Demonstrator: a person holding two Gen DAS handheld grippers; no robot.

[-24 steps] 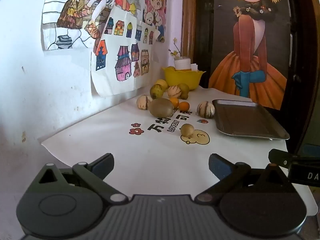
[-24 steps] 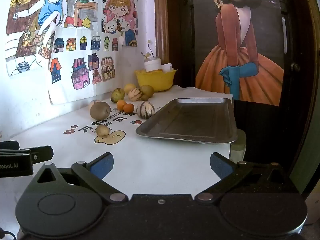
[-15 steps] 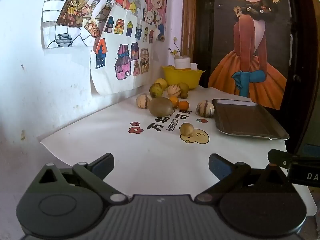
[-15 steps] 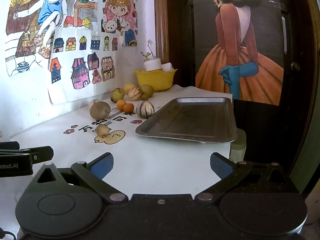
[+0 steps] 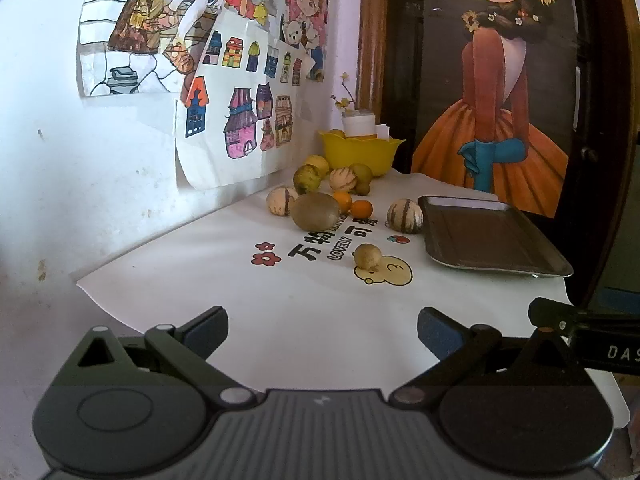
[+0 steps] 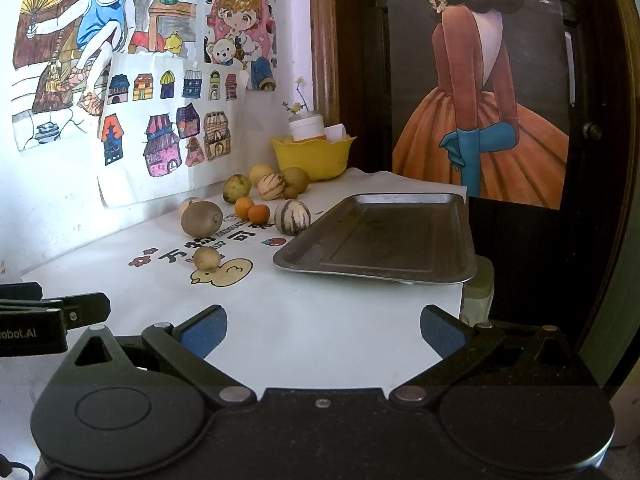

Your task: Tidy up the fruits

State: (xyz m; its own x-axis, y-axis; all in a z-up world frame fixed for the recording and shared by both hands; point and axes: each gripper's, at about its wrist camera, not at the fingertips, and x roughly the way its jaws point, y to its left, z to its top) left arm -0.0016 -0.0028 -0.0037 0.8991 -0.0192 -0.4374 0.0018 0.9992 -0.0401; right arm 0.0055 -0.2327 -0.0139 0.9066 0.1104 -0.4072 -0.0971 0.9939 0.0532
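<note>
Several fruits lie on the white table cover: a small yellow-brown fruit [image 5: 367,256] [image 6: 207,258] nearest, a large brown kiwi-like fruit [image 5: 315,211] [image 6: 201,219], two small oranges [image 5: 361,209] [image 6: 259,213], striped melons [image 5: 405,216] [image 6: 292,217] and green and yellow fruits by the wall. An empty metal tray [image 5: 486,240] [image 6: 384,240] sits at the right. My left gripper [image 5: 322,330] and right gripper [image 6: 323,330] both hang open over the near table edge, well short of the fruit, nothing between their fingers.
A yellow bowl [image 5: 360,152] [image 6: 314,156] with a white jar stands at the back by the wall. Children's drawings hang on the left wall. A dark panel with a painted figure stands behind the tray. The table's right edge drops off just past the tray.
</note>
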